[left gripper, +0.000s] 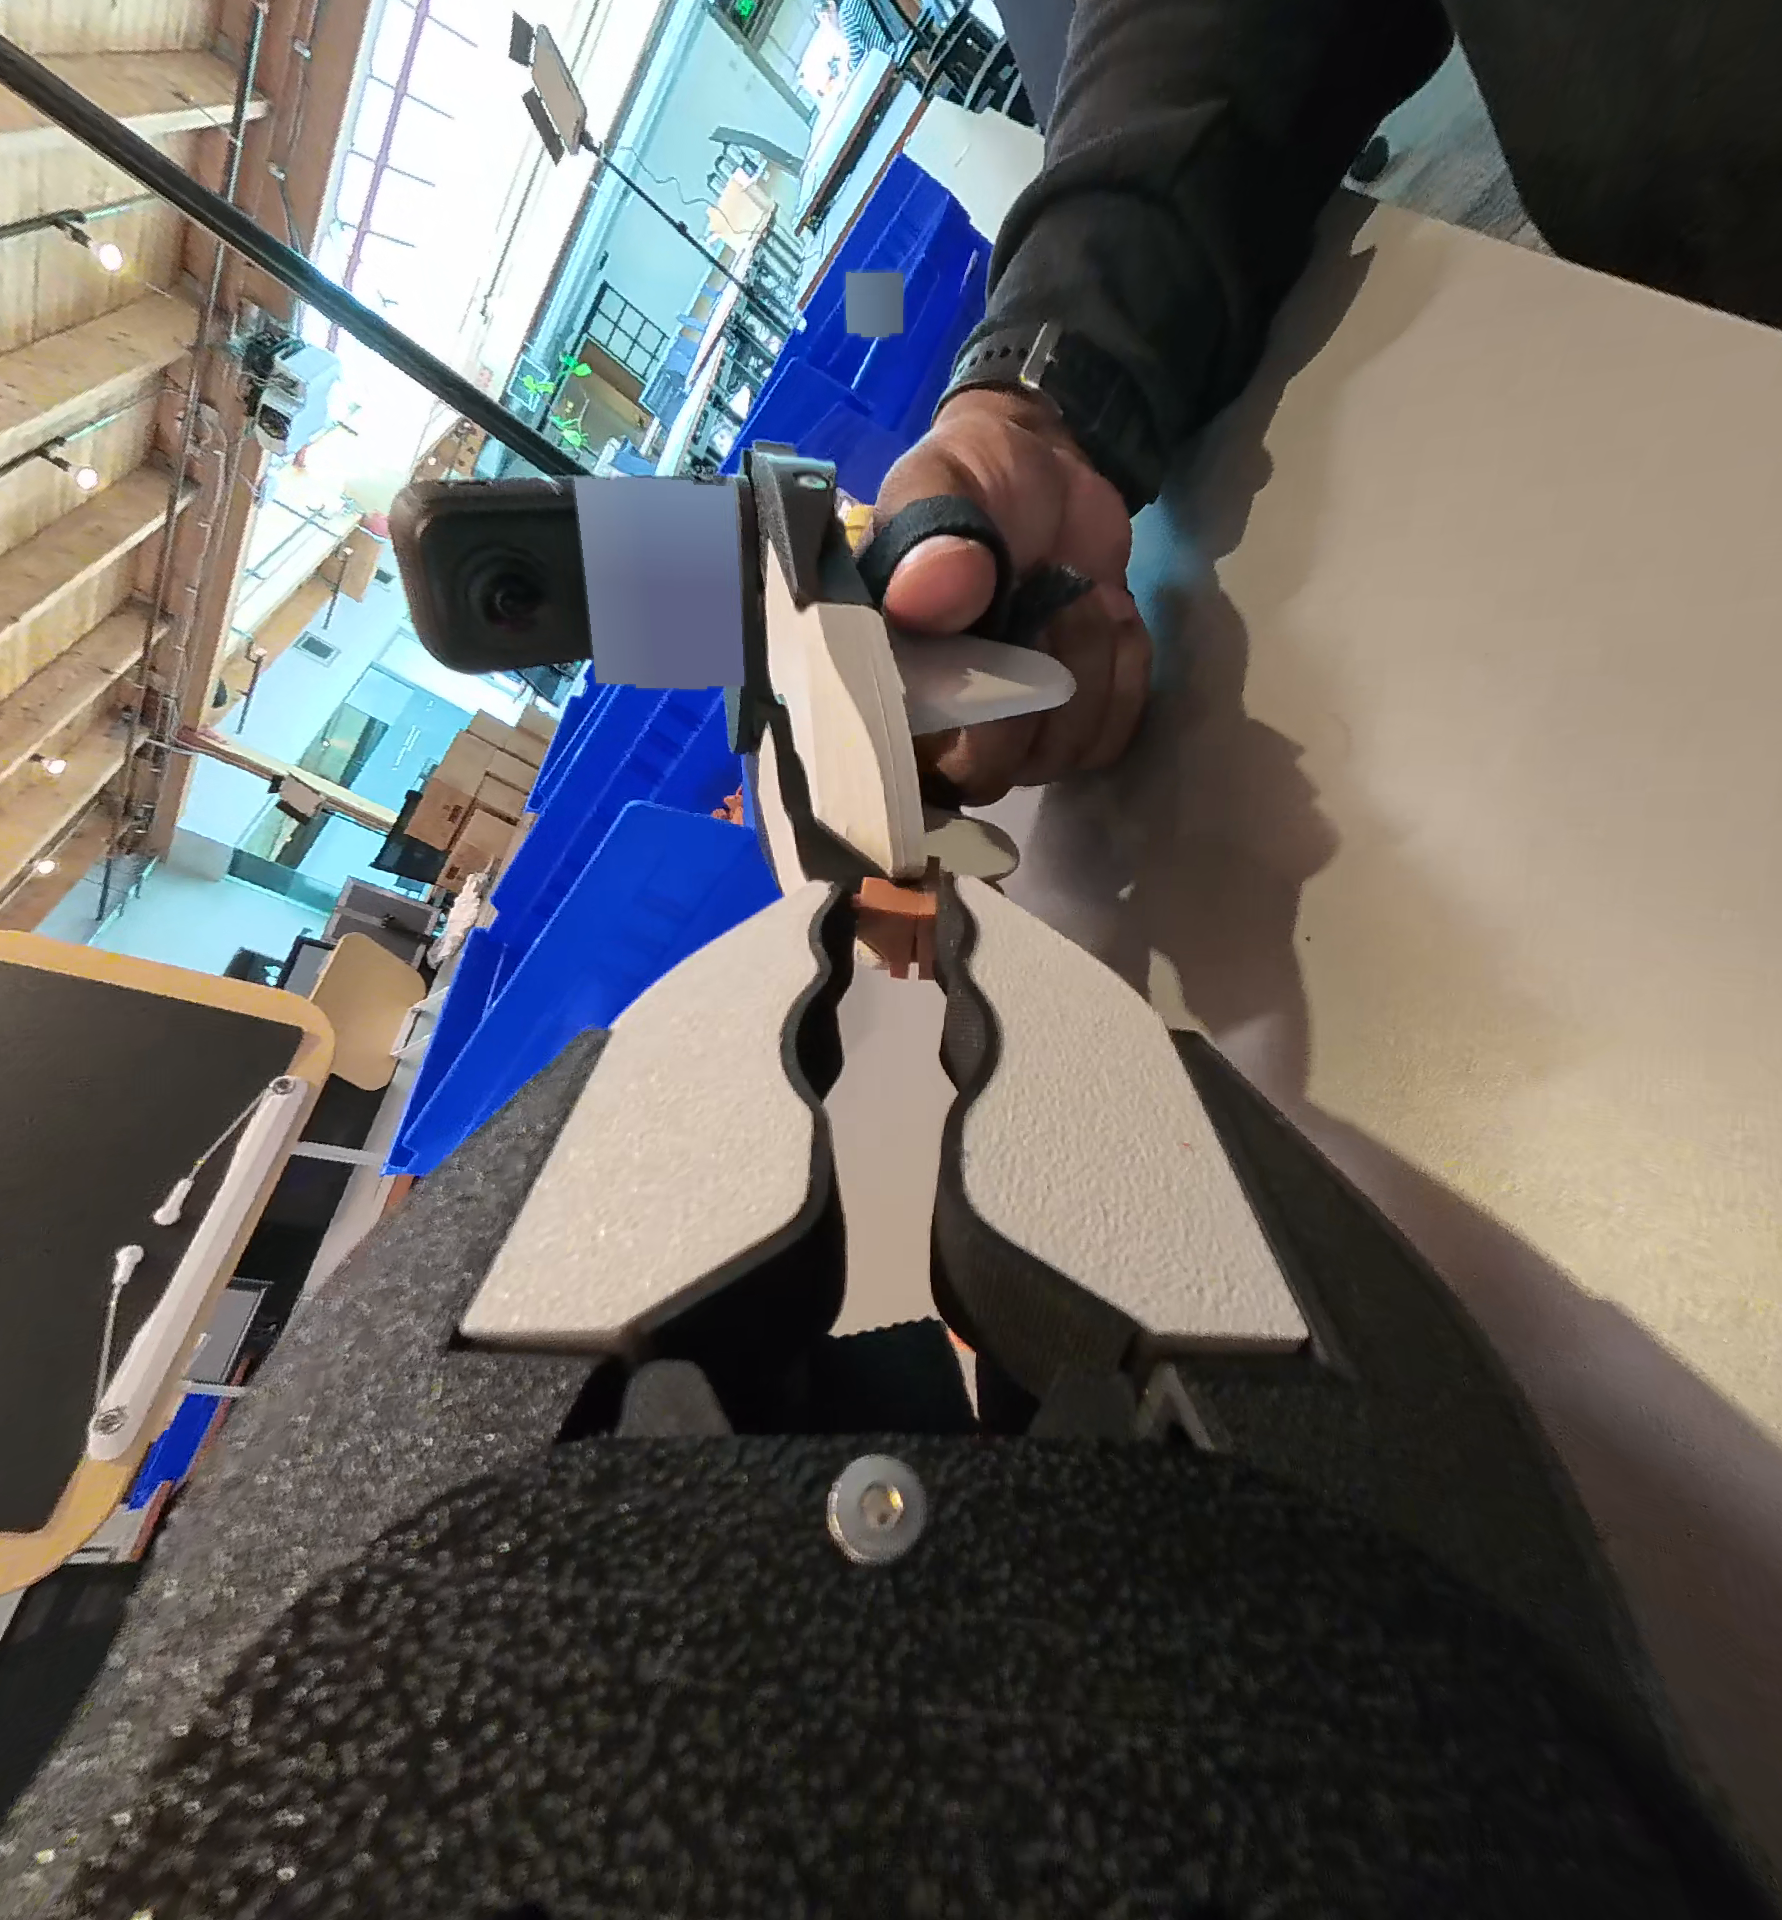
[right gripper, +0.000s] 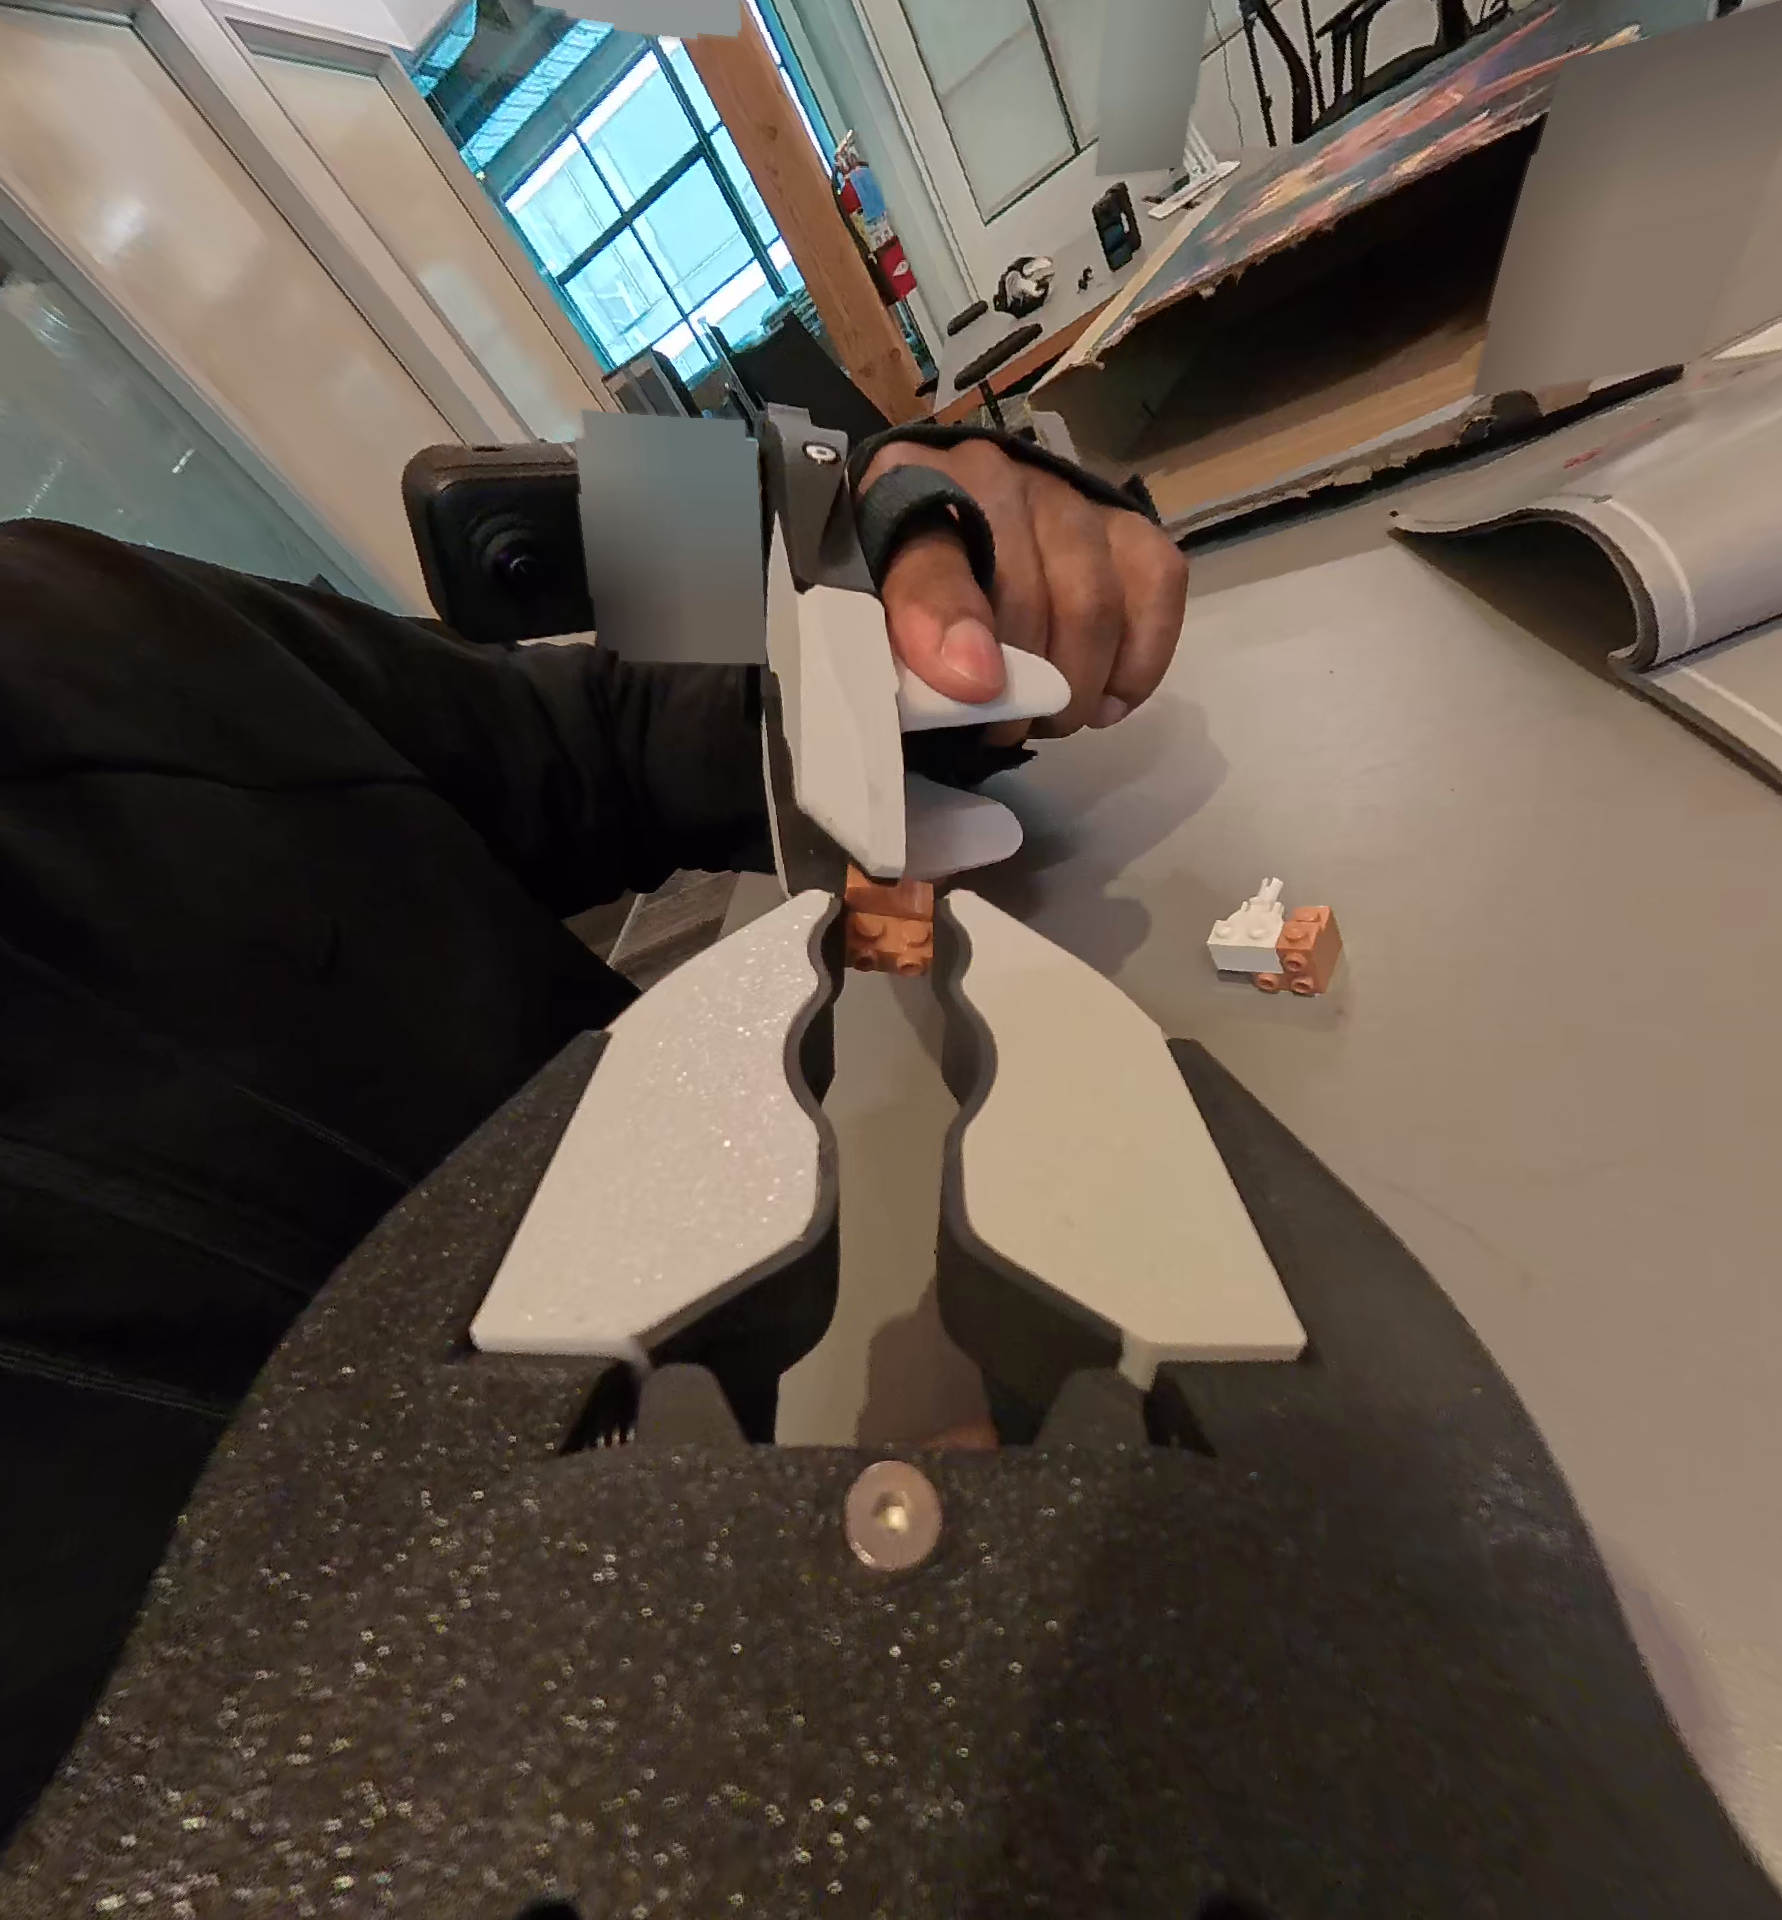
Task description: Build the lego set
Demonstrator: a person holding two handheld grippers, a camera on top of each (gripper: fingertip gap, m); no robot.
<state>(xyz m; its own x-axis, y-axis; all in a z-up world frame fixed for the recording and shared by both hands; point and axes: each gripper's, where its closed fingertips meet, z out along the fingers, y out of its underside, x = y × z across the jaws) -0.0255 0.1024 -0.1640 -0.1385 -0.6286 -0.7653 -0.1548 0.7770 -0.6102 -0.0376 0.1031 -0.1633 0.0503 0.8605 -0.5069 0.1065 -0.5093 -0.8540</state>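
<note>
While both grippers meet over the counter (right gripper: 1386,1195), they share one small tan brick cluster (right gripper: 889,935), taken here as the landmark. The right gripper (right gripper: 889,925) has its fingers (right gripper: 762,987) clamped on that cluster from either side, studs facing the camera. The left gripper (left gripper: 892,914) comes at the same cluster (left gripper: 897,914) from the opposite side, fingers (left gripper: 1032,997) closed on it too, pads against its sides. Just above the cluster, each view shows the other gripper's tips on it, with a hand (right gripper: 1032,592) on the handle behind. To the right of the cluster, lying apart on the counter, sits a white-and-tan brick piece (right gripper: 1276,951), untouched. Far right of the cluster lies an open booklet (right gripper: 1614,582); beyond it, a torn cardboard box (right gripper: 1334,343). In the left wrist view, blue bins (left gripper: 606,935) stand behind the cluster. Looks like a two-handed hold on joined bricks; pressing or pulling, cannot tell.
</note>
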